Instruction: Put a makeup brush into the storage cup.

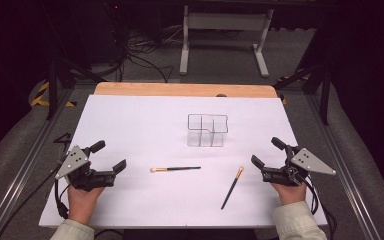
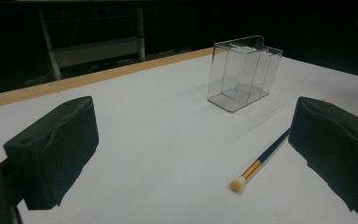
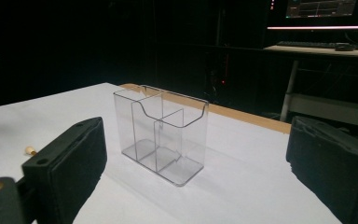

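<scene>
Both tools, left tool (image 1: pixel 109 156) and right tool (image 1: pixel 266 151), gaped empty nearer the person than the clear organizer (image 1: pixel 207 131). Two brushes, one (image 1: pixel 175 169) and another (image 1: pixel 232 187), lay between them.

Bare surface (image 1: pixel 130 125) lies before my hand-held grippers; the clear organizer (image 1: pixel 207 131) and two brushes (image 1: pixel 175 169) (image 1: pixel 232 187) interrupt the middle.

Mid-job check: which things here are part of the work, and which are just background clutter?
In the job: clear divided organizer; cream-tipped brush; orange-tipped brush; left gripper and right gripper, both open and empty.

Just about: white table frame; floor cables; monitor.
</scene>
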A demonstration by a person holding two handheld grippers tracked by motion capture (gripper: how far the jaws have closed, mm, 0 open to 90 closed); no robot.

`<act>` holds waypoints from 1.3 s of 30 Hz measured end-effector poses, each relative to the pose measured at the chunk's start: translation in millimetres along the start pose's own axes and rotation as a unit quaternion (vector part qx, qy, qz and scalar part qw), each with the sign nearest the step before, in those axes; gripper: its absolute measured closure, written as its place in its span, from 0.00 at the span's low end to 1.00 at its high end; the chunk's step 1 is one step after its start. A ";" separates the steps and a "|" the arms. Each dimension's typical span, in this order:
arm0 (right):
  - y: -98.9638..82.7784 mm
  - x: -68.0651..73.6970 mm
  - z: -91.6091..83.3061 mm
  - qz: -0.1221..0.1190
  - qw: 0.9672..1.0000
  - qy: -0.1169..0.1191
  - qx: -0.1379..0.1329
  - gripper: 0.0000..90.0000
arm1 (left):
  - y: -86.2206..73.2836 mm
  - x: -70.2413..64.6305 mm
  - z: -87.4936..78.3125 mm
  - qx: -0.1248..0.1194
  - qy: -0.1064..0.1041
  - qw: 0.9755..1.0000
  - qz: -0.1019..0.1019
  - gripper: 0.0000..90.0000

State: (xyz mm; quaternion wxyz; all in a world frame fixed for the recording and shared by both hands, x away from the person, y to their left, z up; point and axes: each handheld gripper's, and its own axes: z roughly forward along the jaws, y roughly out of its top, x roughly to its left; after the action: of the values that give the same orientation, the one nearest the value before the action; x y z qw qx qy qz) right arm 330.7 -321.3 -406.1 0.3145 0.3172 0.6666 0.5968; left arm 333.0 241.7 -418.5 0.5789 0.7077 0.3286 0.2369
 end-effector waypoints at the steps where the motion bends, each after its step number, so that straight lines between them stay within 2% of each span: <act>1: -0.1 -0.8 -0.2 0.000 1.000 -0.001 0.001 0.05 | 0.1 0.6 0.0 -0.001 -0.001 1.000 0.002 0.02; 13: 1.0 -2.6 -0.1 0.003 1.000 -0.002 -0.007 0.03 | 0.8 0.9 -0.5 -0.004 0.004 1.000 0.003 0.01; 15: 1.1 -3.0 -0.4 0.008 1.000 -0.002 -0.007 0.03 | 0.7 0.8 -0.6 -0.007 0.004 1.000 -0.004 0.01; 22: 4.6 -4.3 1.9 0.005 1.000 -0.002 -0.007 0.03 | 0.5 1.0 -0.9 0.000 0.001 1.000 0.000 0.01; 27: 14.5 -3.2 10.3 -0.003 1.000 0.006 0.004 0.02 | 0.5 0.9 -1.0 0.001 0.002 1.000 0.001 0.01; 28: 18.8 -1.2 15.5 0.002 1.000 0.016 0.002 0.02 | 0.4 1.0 -0.8 0.001 0.002 1.000 0.001 0.01; 39: 35.6 15.5 41.8 -0.004 0.999 0.046 0.004 0.02 | 0.0 2.1 -1.1 -0.002 0.007 1.000 0.002 0.01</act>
State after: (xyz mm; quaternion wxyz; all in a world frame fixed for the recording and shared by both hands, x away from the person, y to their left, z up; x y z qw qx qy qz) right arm 356.4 -281.0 -375.1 0.2851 0.2879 0.6839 0.6067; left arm 333.7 244.0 -418.3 0.5774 0.7057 0.3309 0.2431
